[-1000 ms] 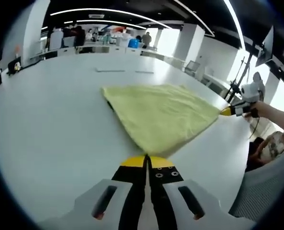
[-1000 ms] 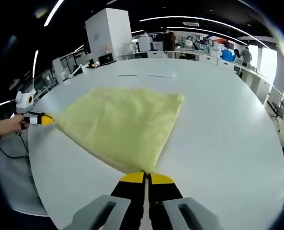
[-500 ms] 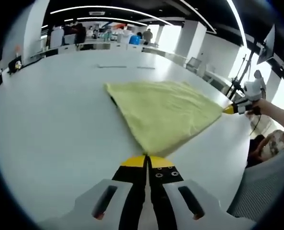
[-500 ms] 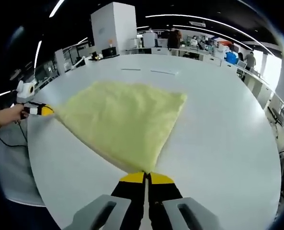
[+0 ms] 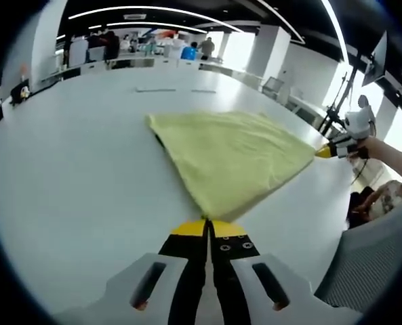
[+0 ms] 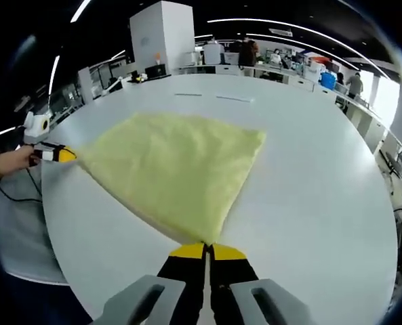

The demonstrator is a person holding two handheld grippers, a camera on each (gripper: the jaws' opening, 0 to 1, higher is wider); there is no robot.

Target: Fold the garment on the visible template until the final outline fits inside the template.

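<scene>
Little has moved over the past second: both views have shifted only slightly, and the cloth lies spread much as before, pinned at two corners.

Seen from the left gripper view, the left gripper has its yellow-tipped jaws pressed together on the near corner of the yellow cloth, which fans away across the white table. At the cloth's far right corner, the right gripper grips the fabric, held by a hand.

From the right gripper view, the right gripper likewise has its jaws closed on the cloth corner nearest the camera. The left gripper shows at the cloth's left corner, pinching it, with a hand behind it at the edge of the table.

The cloth lies flat near the table's edge, roughly triangular in each view. Two thin marks sit on the tabletop well beyond it. People and desks stand in the office background.
</scene>
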